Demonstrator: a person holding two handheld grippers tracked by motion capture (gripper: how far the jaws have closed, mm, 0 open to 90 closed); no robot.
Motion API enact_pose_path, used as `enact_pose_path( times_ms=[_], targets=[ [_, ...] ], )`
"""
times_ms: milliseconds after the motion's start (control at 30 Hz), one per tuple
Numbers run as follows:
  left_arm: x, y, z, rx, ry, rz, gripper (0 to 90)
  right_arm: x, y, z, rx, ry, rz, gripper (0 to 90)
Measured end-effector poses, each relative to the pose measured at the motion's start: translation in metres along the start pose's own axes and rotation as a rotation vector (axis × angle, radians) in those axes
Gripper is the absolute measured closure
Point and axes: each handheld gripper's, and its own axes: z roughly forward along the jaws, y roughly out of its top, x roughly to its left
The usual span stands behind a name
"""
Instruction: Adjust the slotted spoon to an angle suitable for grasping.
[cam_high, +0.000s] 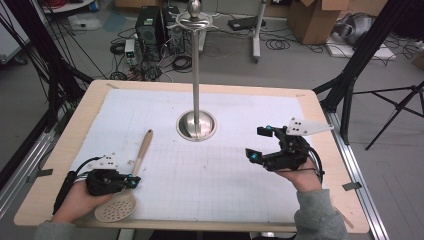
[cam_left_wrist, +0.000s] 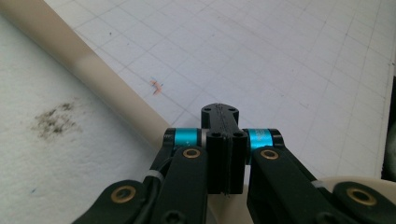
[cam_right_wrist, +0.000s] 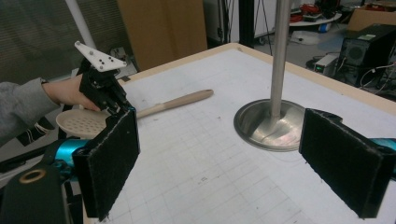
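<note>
Near the front left corner of the table (cam_high: 60, 150) lies a slotted spoon (cam_high: 131, 172); its round holey bowl sits close to the person, and its long wooden handle points away and a bit to the right, toward the metal stand (cam_high: 196, 120); the left gripper (cam_high: 134, 181) has its jaws pressed together, right at the spot where handle meets bowl; whether it pinches the spoon I cannot tell; the right gripper (cam_high: 261, 144) hovers well apart, jaws spread wide with nothing between them.

Beige skimmer (cam_high: 123, 192), white gridded mat (cam_high: 210, 165), silver stand (cam_high: 196, 122), black-and-cyan grippers
</note>
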Motion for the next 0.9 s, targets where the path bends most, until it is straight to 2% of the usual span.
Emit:
enact_pose_path(
  times_ms=[167,233,267,367,467,500,600,767,900],
  targets=[
    [0.0,0.001,-0.001,-0.01,0.009,-0.006,89.3,0.0,0.001,0.003,0.005,0.005,-0.002,11.2],
    [0.001,0.004,-0.003,-0.048,0.012,-0.022,89.3,0.0,0.001,0.003,0.007,0.004,-0.003,11.2],
    [0.002,0.005,-0.006,-0.062,0.021,-0.019,89.3,0.0,0.001,0.002,0.004,0.0,-0.001,11.2],
    [0.006,0.007,-0.01,-0.1,0.078,-0.057,89.3,-0.001,0.0,0.001,0.001,-0.004,-0.004,11.2],
    [0.012,0.006,-0.009,-0.099,0.121,-0.083,89.3,0.001,0.0,0.0,0.008,-0.002,-0.002,11.2],
    [0.015,0.005,-0.009,-0.102,0.118,-0.091,89.3,0.001,-0.001,0.0,0.008,-0.005,-0.006,11.2],
    [0.018,0.007,-0.008,-0.113,0.148,-0.1,89.3,0.001,-0.002,-0.002,0.012,-0.008,-0.005,11.2],
    [0.023,0.008,-0.007,-0.111,0.165,-0.096,89.3,0.002,-0.004,-0.008,0.013,-0.019,0.002,11.2],
    [0.027,0.009,-0.004,-0.114,0.169,-0.112,89.3,0.002,-0.006,-0.012,0.013,-0.027,0.005,11.2]
  ],
)
